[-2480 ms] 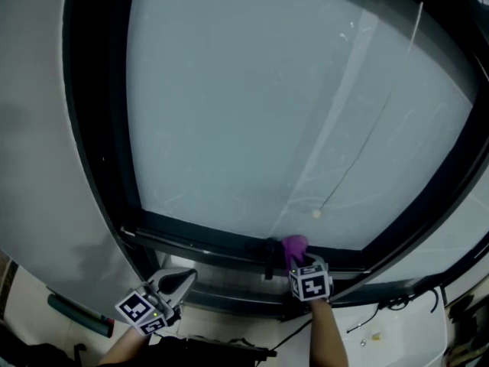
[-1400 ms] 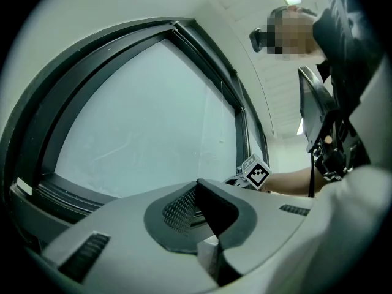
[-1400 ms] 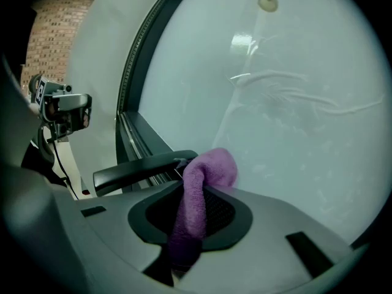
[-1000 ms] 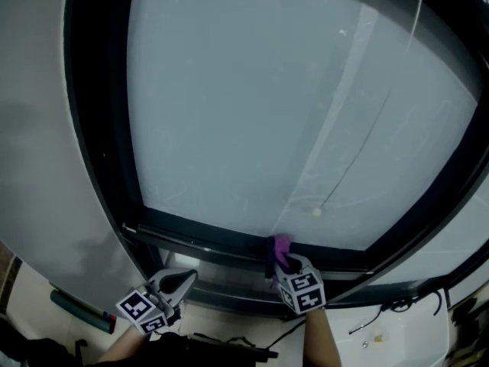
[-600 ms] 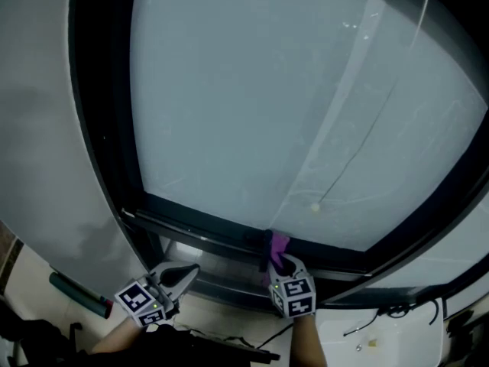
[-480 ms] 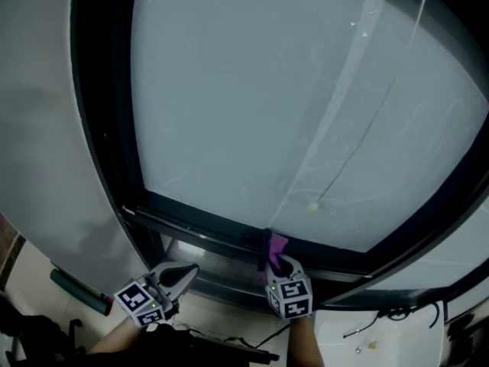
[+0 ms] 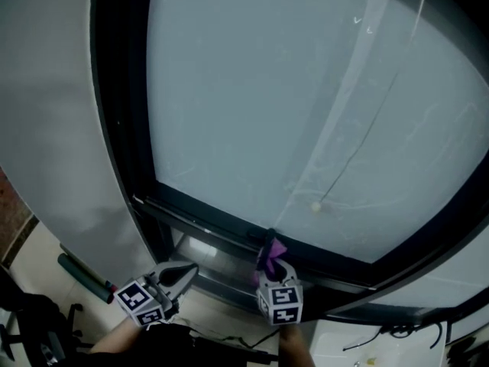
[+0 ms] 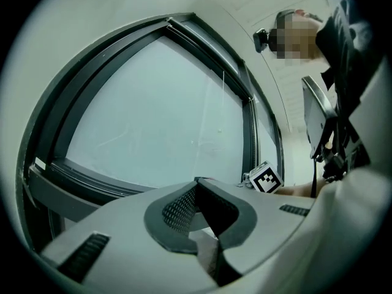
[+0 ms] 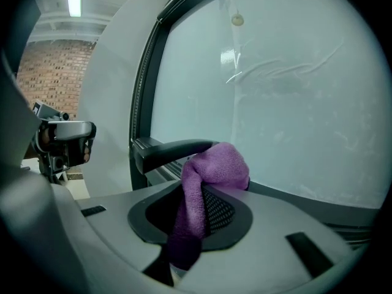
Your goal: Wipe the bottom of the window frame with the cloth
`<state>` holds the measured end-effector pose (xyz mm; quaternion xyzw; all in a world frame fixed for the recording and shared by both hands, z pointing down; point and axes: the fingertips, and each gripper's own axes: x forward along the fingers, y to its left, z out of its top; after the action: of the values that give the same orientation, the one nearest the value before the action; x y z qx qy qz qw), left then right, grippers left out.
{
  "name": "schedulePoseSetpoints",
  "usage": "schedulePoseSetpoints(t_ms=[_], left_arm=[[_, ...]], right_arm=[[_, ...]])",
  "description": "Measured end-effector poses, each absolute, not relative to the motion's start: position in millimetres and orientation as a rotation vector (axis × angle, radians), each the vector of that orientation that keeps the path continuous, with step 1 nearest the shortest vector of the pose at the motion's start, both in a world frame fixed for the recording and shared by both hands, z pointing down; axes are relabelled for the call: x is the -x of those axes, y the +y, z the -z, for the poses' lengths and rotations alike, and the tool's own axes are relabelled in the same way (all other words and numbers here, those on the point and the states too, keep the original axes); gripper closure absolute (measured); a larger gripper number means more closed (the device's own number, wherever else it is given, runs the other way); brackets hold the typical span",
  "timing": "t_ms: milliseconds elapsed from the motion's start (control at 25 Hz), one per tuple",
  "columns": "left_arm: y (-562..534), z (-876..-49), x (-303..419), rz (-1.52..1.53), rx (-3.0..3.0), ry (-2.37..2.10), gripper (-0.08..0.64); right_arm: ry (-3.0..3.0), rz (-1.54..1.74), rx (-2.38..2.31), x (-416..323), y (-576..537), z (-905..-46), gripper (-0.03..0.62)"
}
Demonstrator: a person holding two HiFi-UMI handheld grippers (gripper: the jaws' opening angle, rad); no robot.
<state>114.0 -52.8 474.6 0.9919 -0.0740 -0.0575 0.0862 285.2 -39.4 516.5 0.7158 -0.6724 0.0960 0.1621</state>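
Note:
A purple cloth [image 9: 211,170] is pinched in my right gripper [image 7: 271,260], bunched at the tips and hanging down between the jaws. Its top [image 7: 273,249] presses against the dark bottom rail of the window frame [image 7: 206,219], beside a black handle [image 9: 174,149] on that rail. My left gripper [image 7: 177,275] hangs lower left, off the frame, jaws shut with nothing between them. The right gripper's marker cube [image 8: 266,177] shows in the left gripper view.
A large frosted pane [image 7: 306,105] fills the frame, with a thin cord and small bead [image 7: 314,206] hanging before it. A pale wall [image 7: 46,128] lies left. A dark green tube [image 7: 85,276] and cables [image 7: 397,331] rest on the floor below.
My right gripper has slid the cloth leftward along the bottom rail, past the handle. The head view has shifted a little to the left. The left gripper has stayed put.

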Motion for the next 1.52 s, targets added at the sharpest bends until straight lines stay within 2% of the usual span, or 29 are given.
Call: schedulePoseSetpoints(t_ms=[760, 1240, 1520], left_arm=[[-110.3, -469.6, -160.8, 0.17, -2.923, 0.348, 0.56], [-136.5, -473.5, -170.7, 0.173, -2.876, 0.495, 0.56], [-147.5, -474.3, -157.3, 0.166, -2.891, 0.479, 0.56]], right_arm=[[-1.598, -0.324, -2.471, -262.8, -52.5, -517.2, 0.508], [-1.409, -0.187, -2.607, -250.4, -67.2, -523.8, 0.508], [-1.407, -0.231, -2.619, -241.8, -81.1, -513.5, 0.508]])
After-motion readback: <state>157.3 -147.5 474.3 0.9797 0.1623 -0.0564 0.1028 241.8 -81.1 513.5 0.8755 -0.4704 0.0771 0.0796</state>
